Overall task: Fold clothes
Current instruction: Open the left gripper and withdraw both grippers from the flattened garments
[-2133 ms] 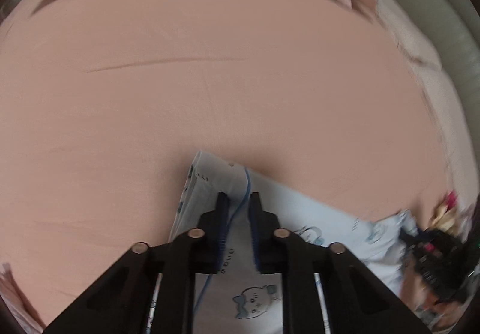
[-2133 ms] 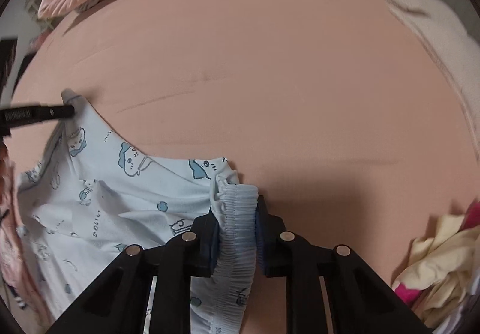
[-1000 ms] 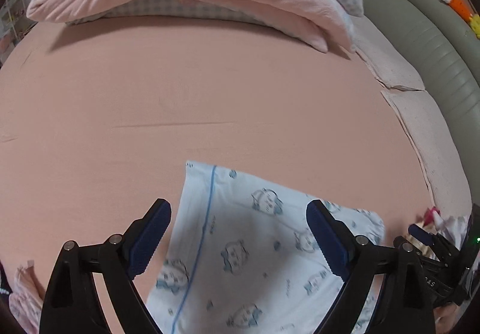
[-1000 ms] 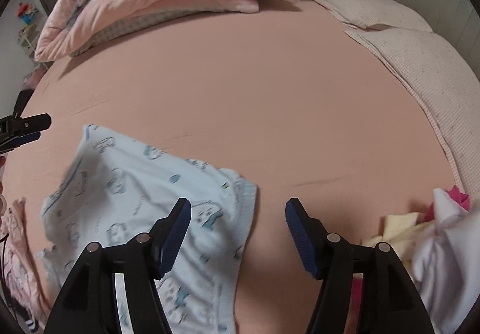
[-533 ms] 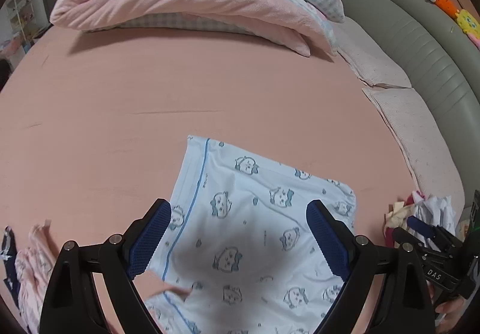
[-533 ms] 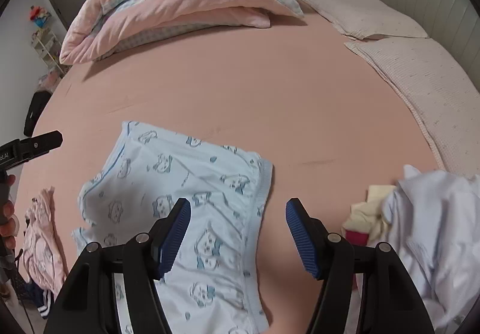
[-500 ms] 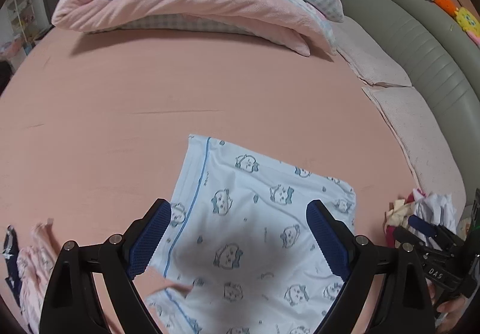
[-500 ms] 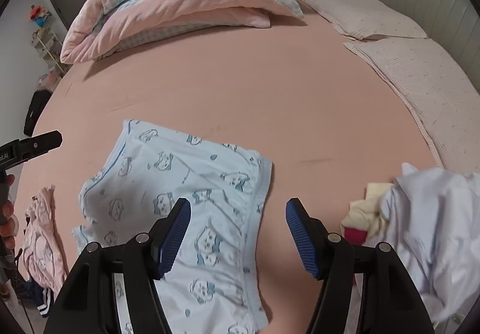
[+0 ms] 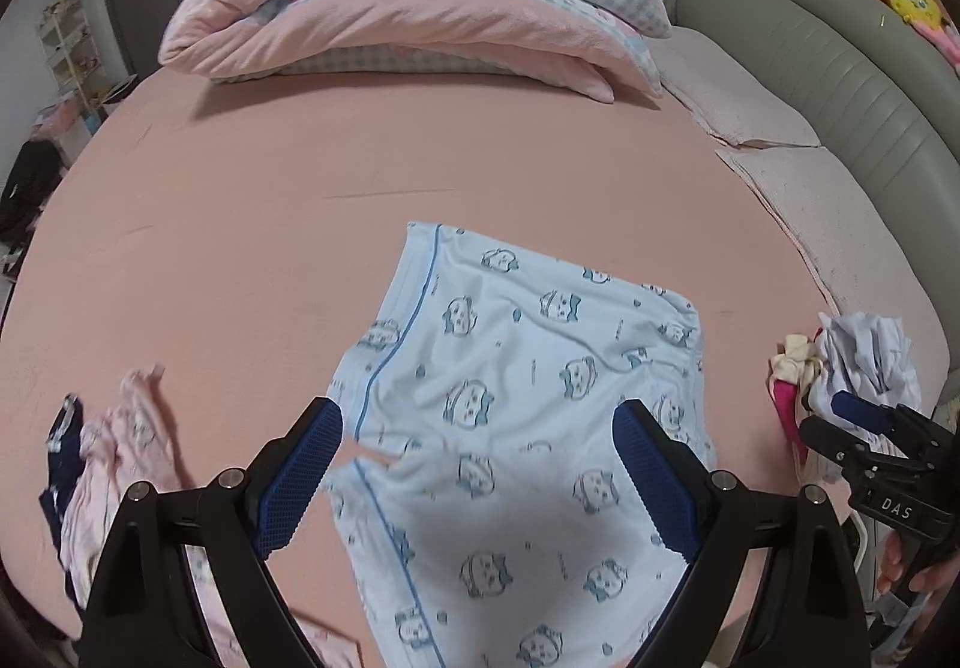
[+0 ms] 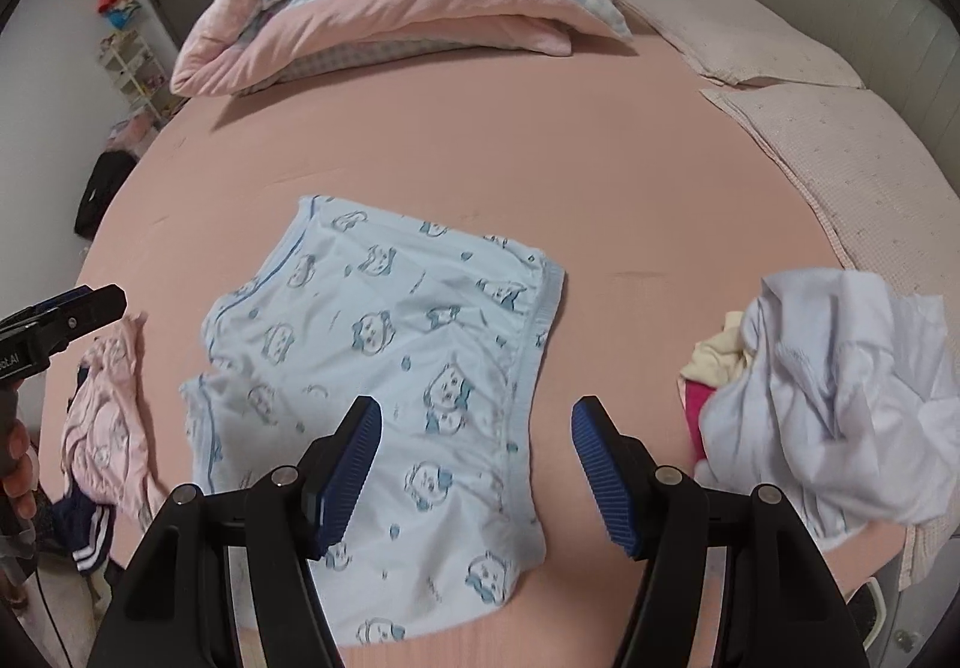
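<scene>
A pair of light blue shorts [image 9: 516, 404] with a cartoon print lies spread flat on the pink bed; it also shows in the right wrist view [image 10: 384, 368]. My left gripper [image 9: 477, 422] is open and empty, raised above the shorts' near part. My right gripper [image 10: 474, 422] is open and empty, raised above the waistband side of the shorts. Each gripper shows at the edge of the other's view: the right gripper [image 9: 864, 422] at the right, the left gripper [image 10: 66, 308] at the left.
A pile of white, cream and magenta clothes [image 10: 840, 386] lies at the bed's right edge. Pink and navy garments [image 10: 108, 422] lie at the left edge. A folded pink quilt [image 9: 408, 26] lies at the far end, pillows [image 10: 840, 164] and a headboard to the right.
Both grippers opened, let go of the shorts and pulled up and back. The shorts now lie spread flat on the bed.
</scene>
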`<state>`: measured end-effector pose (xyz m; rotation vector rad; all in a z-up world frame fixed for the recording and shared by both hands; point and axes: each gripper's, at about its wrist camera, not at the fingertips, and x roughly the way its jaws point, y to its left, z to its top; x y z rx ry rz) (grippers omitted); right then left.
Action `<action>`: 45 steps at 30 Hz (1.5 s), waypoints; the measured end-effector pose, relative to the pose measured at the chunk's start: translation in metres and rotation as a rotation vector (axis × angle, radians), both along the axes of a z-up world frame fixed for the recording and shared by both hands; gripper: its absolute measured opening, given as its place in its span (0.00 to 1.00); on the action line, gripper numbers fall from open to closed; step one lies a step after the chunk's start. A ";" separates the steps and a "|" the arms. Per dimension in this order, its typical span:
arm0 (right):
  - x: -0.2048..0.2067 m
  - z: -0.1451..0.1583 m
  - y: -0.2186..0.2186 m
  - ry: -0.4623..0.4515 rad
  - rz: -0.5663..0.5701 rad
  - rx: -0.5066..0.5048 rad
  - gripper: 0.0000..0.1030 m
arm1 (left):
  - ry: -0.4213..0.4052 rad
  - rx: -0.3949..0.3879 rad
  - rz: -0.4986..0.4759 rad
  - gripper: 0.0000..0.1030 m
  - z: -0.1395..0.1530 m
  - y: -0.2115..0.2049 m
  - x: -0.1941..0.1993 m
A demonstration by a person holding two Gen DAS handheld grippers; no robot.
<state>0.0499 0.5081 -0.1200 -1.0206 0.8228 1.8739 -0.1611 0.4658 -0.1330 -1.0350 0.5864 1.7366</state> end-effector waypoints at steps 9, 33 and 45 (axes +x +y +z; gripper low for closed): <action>0.027 -0.005 -0.046 -0.015 0.045 0.029 0.64 | 0.067 -0.022 0.006 0.90 -0.006 -0.053 0.039; 0.053 -0.044 -0.098 0.017 0.071 0.034 0.64 | -0.010 -0.046 0.169 0.84 -0.078 -0.173 0.038; 0.052 -0.072 -0.115 -0.132 0.149 0.135 0.64 | 0.064 -0.044 0.102 0.84 -0.102 -0.206 0.047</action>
